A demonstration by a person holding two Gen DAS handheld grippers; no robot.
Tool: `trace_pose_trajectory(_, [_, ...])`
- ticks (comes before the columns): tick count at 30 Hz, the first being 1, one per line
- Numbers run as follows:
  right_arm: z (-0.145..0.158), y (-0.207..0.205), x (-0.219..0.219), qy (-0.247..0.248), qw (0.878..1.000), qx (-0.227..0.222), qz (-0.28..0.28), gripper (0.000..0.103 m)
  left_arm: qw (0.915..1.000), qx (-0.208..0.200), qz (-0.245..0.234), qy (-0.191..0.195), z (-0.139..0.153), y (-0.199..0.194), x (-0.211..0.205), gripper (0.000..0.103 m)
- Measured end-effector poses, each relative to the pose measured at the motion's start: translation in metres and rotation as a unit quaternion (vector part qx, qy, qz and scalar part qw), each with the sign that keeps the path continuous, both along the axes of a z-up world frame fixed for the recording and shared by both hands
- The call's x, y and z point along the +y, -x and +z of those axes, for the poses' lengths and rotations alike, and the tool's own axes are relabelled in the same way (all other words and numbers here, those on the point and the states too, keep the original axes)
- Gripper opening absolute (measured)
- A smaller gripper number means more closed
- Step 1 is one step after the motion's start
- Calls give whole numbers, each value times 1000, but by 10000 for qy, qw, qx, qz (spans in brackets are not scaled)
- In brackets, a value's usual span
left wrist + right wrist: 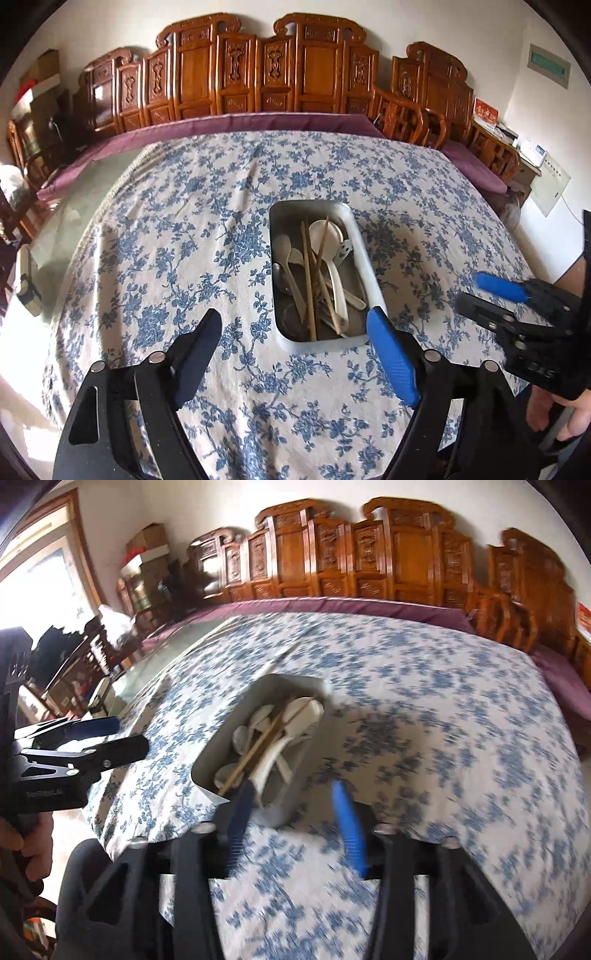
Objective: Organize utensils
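On the left, the left gripper [295, 325] hangs over the near part of the floral tablecloth [166, 240] with its jaws spread wide and nothing between them. Just ahead of it, around the middle of the table, sits the metal tray [364, 254], and the utensils seem all to be in it: white plastic spoons [334, 280], a pair of wooden chopsticks [308, 284] laid lengthwise, and what looks like a metal spoon [282, 282] underneath. They lie crossed in a heap, not sorted. To the right, the right gripper [288, 794] hovers at the tray's near end, jaws also apart and empty, though that view is blurred. I judge the gathering done and any tidying inside the tray still open.
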State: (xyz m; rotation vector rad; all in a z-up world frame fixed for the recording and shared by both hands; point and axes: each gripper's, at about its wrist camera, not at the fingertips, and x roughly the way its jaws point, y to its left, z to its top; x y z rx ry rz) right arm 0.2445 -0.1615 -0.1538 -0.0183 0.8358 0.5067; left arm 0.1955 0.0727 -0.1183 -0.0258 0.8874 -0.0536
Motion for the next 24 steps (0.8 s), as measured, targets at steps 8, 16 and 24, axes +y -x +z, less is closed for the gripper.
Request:
trace_pose_trajectory(8, [25, 49, -50, 147, 9963, -532, -657, 100, 9993, -362, -40, -64, 21, 38, -28, 95])
trace_pose_trajectory(16, [69, 91, -83, 108, 9879, -1095, -1096, 100, 9958, -902, -115, -55, 63, 72, -59, 95])
trace_pose_trajectory(24, [125, 133, -96, -56, 9751, -1819, -1267, 100, 9888, -1484, -138, -37, 113, 106, -77, 95])
